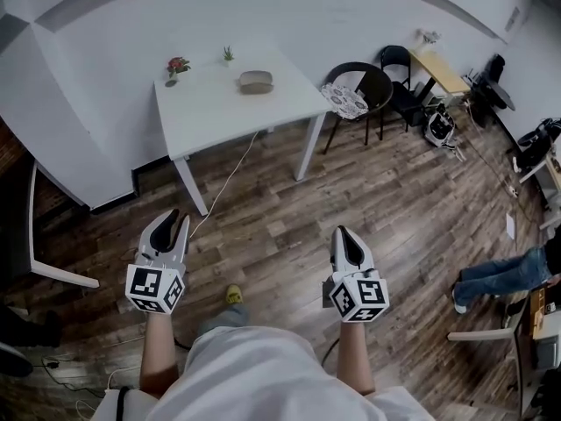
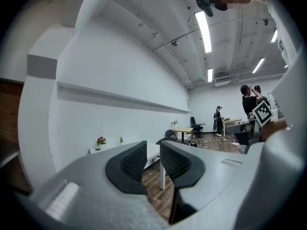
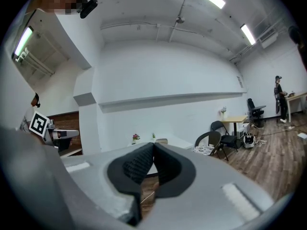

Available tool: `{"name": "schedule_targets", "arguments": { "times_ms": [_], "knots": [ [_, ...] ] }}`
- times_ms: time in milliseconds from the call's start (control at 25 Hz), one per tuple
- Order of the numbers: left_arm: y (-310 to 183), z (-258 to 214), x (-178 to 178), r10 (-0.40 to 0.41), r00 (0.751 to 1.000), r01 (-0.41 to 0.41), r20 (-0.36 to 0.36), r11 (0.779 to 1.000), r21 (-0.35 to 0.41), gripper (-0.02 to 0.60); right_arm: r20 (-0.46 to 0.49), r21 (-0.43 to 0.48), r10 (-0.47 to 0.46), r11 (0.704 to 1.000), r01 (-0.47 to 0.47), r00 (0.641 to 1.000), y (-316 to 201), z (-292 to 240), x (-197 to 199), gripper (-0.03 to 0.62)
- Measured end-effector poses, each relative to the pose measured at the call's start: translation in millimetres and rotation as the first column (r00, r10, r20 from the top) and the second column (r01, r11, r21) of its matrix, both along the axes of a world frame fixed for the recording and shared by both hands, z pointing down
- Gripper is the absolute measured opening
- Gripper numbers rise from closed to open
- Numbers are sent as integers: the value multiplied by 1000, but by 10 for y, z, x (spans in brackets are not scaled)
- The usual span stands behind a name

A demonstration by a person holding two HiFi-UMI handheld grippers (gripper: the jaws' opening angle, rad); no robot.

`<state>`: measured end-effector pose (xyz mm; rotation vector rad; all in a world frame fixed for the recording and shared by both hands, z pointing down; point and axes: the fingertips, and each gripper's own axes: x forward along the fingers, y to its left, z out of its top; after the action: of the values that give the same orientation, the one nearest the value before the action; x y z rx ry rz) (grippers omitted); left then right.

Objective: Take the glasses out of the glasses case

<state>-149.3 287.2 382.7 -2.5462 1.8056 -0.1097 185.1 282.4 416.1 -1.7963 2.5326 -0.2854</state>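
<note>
A beige glasses case (image 1: 256, 82) lies shut on the white table (image 1: 219, 103) at the far side of the room, beside a small flower pot (image 1: 175, 67) and a tiny green plant (image 1: 228, 55). Both grippers hang over the wooden floor, well short of the table. My left gripper (image 1: 178, 224) has a narrow gap between its pads (image 2: 153, 150) and holds nothing. My right gripper (image 1: 344, 238) has its tips touching (image 3: 153, 150) and is empty. Just above the jaws in the right gripper view, the case (image 3: 161, 141) shows small and distant.
Black chairs (image 1: 364, 90) and a wooden desk (image 1: 441, 70) stand right of the table. A cable (image 1: 230, 178) runs from the table across the floor. A seated person's legs (image 1: 500, 274) are at the right edge. People stand far off (image 2: 249, 102).
</note>
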Motion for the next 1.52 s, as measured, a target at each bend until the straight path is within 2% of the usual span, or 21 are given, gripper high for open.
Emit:
{"name": "schedule_targets", "arguments": {
  "times_ms": [400,680,1120,1520],
  "knots": [
    [-963,-28,-658,12,999,-11,-39,1000,10,94,-23,15,26,1000,-26,999,-912,-151,-609,3],
    [-1551,-7,-964,36,998,-36,-57,999,5,94,-38,18,49,999,-49,998,-1361,-191,-913,3],
    [-2196,192,-849,88,995,-90,-44,995,-32,94,-24,18,67,998,-66,997,-2001,-98,-922,3],
    [-2967,333,-843,33,999,-34,-17,998,-61,94,3,-9,37,999,-37,999,-2962,118,-831,3]
  ]
}}
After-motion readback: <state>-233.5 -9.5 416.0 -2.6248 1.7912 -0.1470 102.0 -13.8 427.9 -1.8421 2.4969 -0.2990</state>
